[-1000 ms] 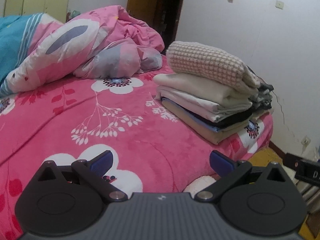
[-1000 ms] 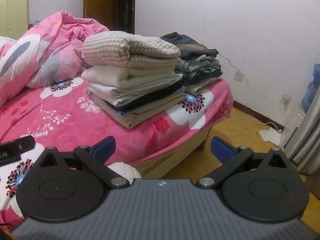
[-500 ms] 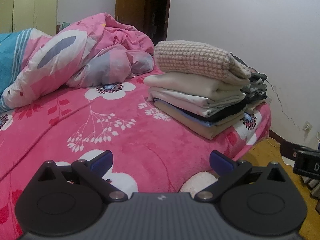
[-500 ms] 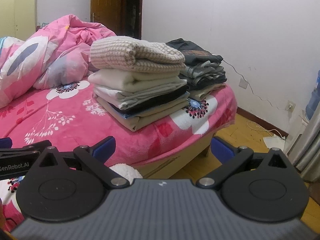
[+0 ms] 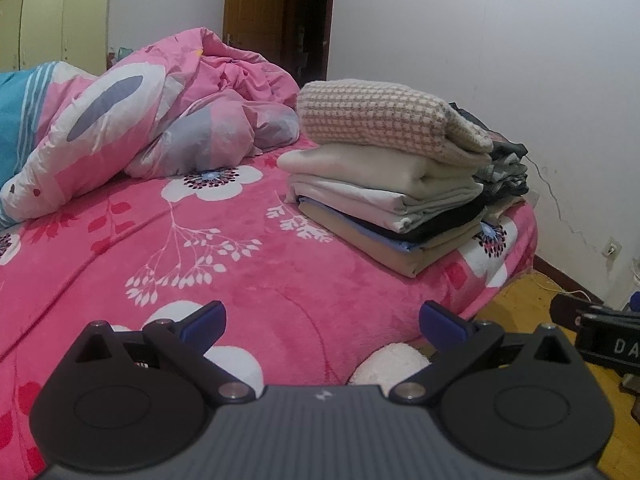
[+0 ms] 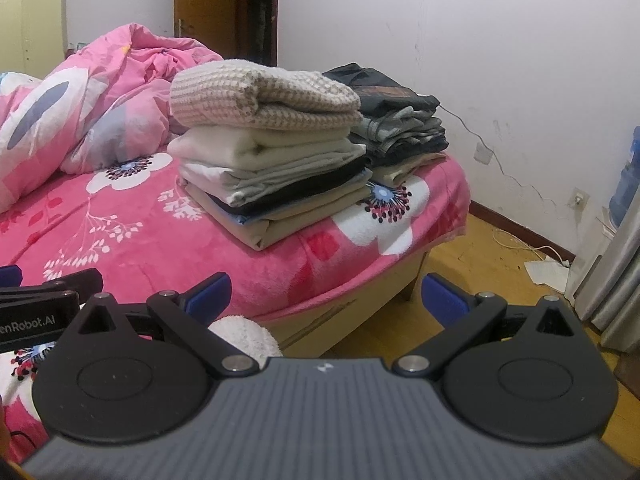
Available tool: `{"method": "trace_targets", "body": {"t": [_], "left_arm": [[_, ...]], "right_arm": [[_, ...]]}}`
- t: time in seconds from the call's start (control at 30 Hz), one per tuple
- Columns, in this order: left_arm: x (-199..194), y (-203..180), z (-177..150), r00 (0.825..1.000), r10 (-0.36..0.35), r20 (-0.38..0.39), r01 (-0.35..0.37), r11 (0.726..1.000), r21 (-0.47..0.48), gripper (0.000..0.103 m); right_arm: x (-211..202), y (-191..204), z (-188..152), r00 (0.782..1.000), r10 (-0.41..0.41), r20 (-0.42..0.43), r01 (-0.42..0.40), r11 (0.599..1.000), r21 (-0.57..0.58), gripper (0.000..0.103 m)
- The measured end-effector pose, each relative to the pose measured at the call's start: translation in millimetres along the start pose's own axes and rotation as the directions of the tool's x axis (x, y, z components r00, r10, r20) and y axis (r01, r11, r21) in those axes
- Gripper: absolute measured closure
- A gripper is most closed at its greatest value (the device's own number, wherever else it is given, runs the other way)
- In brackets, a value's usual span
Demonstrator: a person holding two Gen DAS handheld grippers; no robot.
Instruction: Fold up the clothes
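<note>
**Soft indoor light, heavy fisheye bend**

I am seeing even, slightly dim room light falling from above, with a cool violet cast on the white plaster wall [image 6: 500, 60]. Shadows are lying soft under the stack of folded clothes [image 5: 384, 184]. Both views are bowing at the edges, with corners darkening. The nearby ribbed grey gripper body [image 6: 320, 420] is blurring slightly.
</note>
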State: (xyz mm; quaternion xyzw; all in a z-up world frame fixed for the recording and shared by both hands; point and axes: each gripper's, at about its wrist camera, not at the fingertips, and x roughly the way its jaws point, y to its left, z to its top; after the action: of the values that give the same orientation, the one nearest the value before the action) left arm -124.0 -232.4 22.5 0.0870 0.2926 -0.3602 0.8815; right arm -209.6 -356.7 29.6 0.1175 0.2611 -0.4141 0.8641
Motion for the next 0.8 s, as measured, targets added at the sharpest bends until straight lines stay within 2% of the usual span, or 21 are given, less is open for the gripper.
{"method": "trace_targets", "body": {"t": [0.27, 0.8], "left_arm": [[0.1, -0.7, 0.7, 1.000, -0.025, -0.011, 0.025, 1.000, -0.007, 0.000], [1.7, -13.8, -1.9, 0.999, -0.032, -0.022, 0.032, 0.999, 0.005, 0.000]], "right_arm": [[2.8, 0.3, -0.8, 1.000, -0.003, -0.009, 0.003, 1.000, -0.004, 0.001], [3.7, -7.2, -1.6, 1.000, -0.026, -0.015, 0.026, 1.000, 0.011, 0.001]]}}
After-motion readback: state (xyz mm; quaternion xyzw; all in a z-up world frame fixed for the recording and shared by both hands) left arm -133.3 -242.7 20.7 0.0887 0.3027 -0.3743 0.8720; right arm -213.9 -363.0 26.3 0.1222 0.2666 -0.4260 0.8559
